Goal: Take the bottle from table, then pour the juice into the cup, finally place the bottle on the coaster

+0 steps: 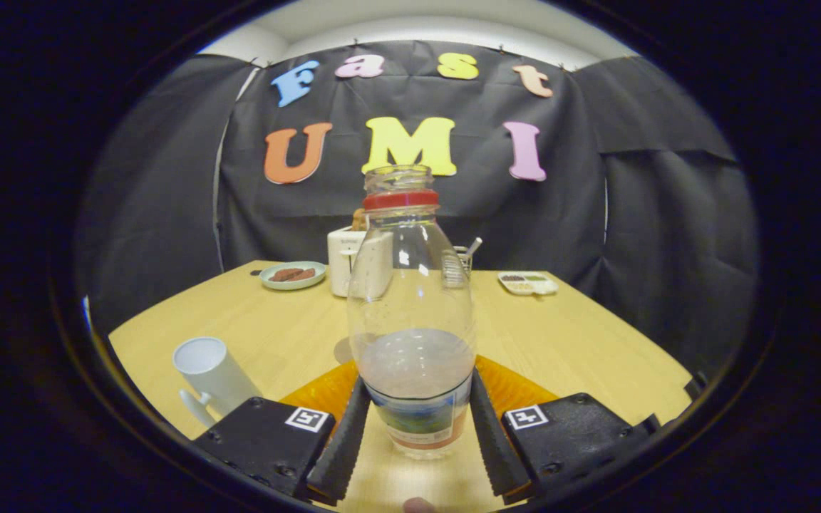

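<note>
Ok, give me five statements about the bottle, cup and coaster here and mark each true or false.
1. The bottle stands upright between the tool's fingers. True.
2. The bottle's cap is on. False: the mouth is open, with only a red ring at the neck.
3. The cup lies beside the tool's left finger, left of the bottle. True.
4. The bottle is full. False: the liquid reaches only the lower part.
5. The orange coaster sits just behind the bottle on the table. True.
</note>
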A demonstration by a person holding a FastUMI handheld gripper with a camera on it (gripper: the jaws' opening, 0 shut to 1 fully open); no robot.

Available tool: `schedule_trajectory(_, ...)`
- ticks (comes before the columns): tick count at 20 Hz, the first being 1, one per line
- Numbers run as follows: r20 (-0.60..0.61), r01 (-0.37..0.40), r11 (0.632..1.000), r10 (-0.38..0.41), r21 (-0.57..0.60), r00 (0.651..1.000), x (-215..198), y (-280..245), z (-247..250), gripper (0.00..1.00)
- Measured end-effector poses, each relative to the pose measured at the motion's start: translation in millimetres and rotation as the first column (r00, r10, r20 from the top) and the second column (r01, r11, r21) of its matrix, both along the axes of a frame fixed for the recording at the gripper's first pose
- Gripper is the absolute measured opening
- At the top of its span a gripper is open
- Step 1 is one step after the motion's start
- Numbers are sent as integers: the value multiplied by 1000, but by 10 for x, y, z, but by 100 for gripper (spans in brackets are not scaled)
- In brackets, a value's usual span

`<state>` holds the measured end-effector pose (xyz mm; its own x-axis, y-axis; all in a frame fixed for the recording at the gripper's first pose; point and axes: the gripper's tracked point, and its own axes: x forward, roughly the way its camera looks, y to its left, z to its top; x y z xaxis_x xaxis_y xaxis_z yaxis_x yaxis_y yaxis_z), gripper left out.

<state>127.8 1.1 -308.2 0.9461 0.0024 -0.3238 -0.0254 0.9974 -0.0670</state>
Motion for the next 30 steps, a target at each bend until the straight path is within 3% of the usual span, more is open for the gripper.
schedule_trajectory(2, 8, -54, 989, 56, -136, 998, 9, 102, 87, 76)
schedule_trajectory(5, 15, -104, 943, 115, -315, 993, 32, 235, 233, 76)
schedule_trajectory(12, 5, -147, 814, 181, -562, 983, 94, 422, 381, 76)
schedule_trajectory(18, -34, -159, 623, 207, -766, 978, 174, 399, 339, 76)
schedule_trajectory(26, -87, -168, 380, 223, -910, 971, 161, 405, 222, 75)
schedule_trajectory(30, -115, -182, 302, 226, -936, 967, 158, 442, 187, 75)
